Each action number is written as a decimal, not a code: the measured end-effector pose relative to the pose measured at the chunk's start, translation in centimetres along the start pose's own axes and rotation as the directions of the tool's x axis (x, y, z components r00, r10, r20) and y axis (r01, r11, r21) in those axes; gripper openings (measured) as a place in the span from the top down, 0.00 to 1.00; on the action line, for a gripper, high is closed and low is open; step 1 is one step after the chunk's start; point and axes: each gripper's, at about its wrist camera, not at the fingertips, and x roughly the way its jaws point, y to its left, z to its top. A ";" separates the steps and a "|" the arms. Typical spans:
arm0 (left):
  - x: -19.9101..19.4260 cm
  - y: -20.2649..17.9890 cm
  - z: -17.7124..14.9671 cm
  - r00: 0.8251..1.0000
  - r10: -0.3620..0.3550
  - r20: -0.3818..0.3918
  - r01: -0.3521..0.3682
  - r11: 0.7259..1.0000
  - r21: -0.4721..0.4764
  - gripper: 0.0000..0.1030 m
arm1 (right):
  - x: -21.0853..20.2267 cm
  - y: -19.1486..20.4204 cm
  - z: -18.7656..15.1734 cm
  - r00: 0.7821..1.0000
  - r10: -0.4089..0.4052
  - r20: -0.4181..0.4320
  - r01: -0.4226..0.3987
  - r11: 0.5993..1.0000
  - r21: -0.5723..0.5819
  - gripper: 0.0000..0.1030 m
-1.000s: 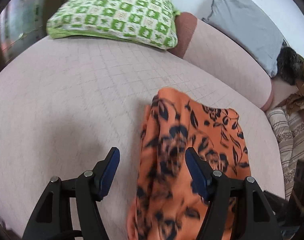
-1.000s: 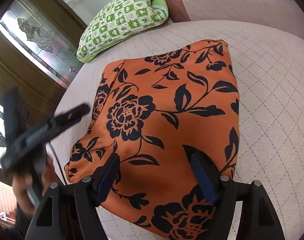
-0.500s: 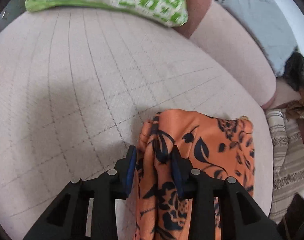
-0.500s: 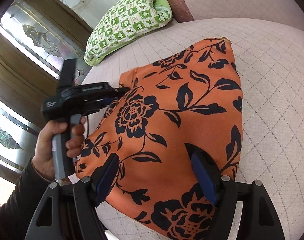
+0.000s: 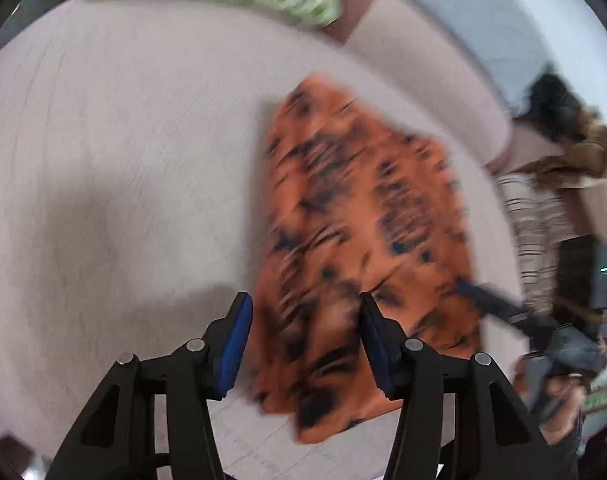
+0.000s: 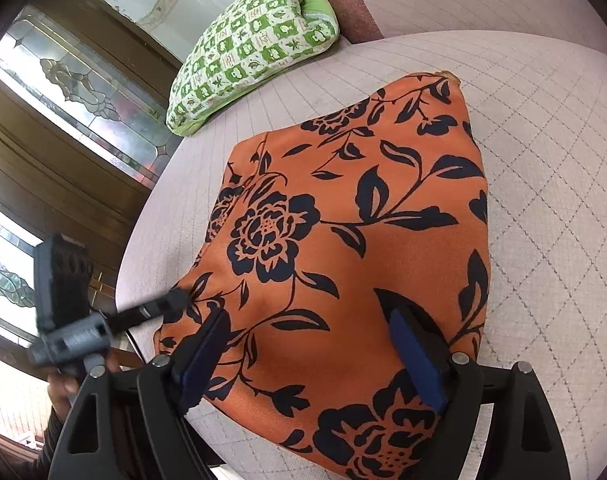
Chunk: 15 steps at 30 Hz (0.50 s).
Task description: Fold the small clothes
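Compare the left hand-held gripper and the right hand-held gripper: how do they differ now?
The left hand-held gripper gives a blurred picture; the right hand-held gripper gives a sharp one. The left one sits at the edge of the orange floral cloth, with one finger over bare sofa; the right one has both fingers over the cloth. Both are open and hold nothing, with blue pads.
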 end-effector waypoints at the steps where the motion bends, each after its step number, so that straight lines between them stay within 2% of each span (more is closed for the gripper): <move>1: 0.4 0.8 -0.5 1.000 -0.028 -0.010 0.028 0.999 -0.037 0.65 | -0.1 -0.1 0.0 1.000 0.007 -0.002 -0.007 1.000 0.006 0.18; 5: 0.8 0.4 -0.5 1.000 -0.009 -0.009 0.008 1.000 -0.017 0.68 | -0.1 -0.6 0.3 0.999 0.033 -0.013 -0.033 0.999 0.021 0.18; 8: 0.4 -1.1 -0.1 1.000 -0.007 0.004 0.006 1.000 0.025 0.63 | -0.2 -0.5 0.4 1.000 0.020 -0.023 -0.019 1.000 0.009 0.18; 11: -1.0 -2.1 0.8 0.996 -0.047 0.071 0.043 0.997 0.057 0.49 | -1.9 -0.7 0.4 0.998 0.064 0.005 -0.064 0.997 0.032 0.18; 12: -1.5 -2.1 1.3 0.994 -0.055 0.099 0.050 0.997 0.058 0.39 | -3.1 -1.0 0.5 0.995 0.095 0.043 -0.097 0.994 0.042 0.18; 13: -1.6 -2.1 1.7 0.992 -0.055 0.115 0.049 0.997 0.056 0.35 | -4.3 -1.4 0.5 0.991 0.107 0.084 -0.112 0.992 0.050 0.18; 15: -1.4 -2.3 3.0 0.990 -0.050 0.133 0.043 0.997 0.057 0.35 | -6.2 -2.9 1.0 0.985 0.084 0.150 -0.097 0.992 0.082 0.18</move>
